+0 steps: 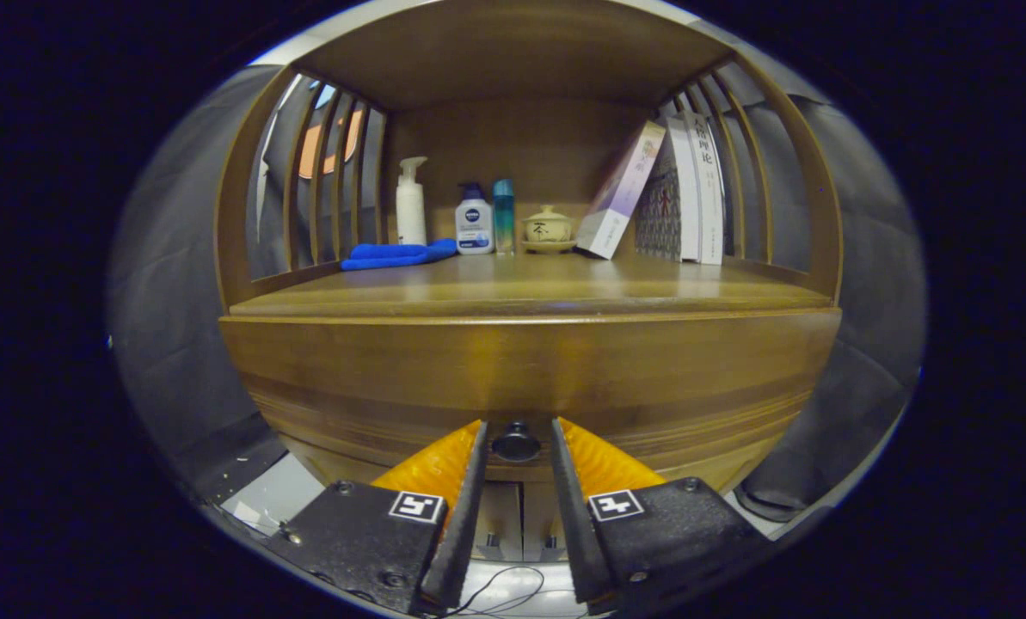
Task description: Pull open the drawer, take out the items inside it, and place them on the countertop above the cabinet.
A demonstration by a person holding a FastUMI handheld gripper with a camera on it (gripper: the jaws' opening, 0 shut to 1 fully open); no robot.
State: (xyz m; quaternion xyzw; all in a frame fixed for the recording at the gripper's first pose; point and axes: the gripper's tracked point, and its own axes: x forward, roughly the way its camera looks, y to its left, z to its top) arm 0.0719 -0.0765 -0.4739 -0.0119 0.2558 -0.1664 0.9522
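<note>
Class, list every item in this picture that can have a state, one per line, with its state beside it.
drawer: closed.
drawer knob: between the fingertips, a small gap on each side.
gripper: open around the knob.
blue cloth: folded, lying flat.
pump bottle: upright.
lidded teacup: lid on.
leaning book: tilted against the upright books.

Gripper [517, 434]: two long tapering fingers with ribbed outer faces, each mounted on a black block. Each block [366, 537] carries one square black-and-white marker [416, 505] and round screws [392, 579] at its corners. Fingers stand slightly parted.
</note>
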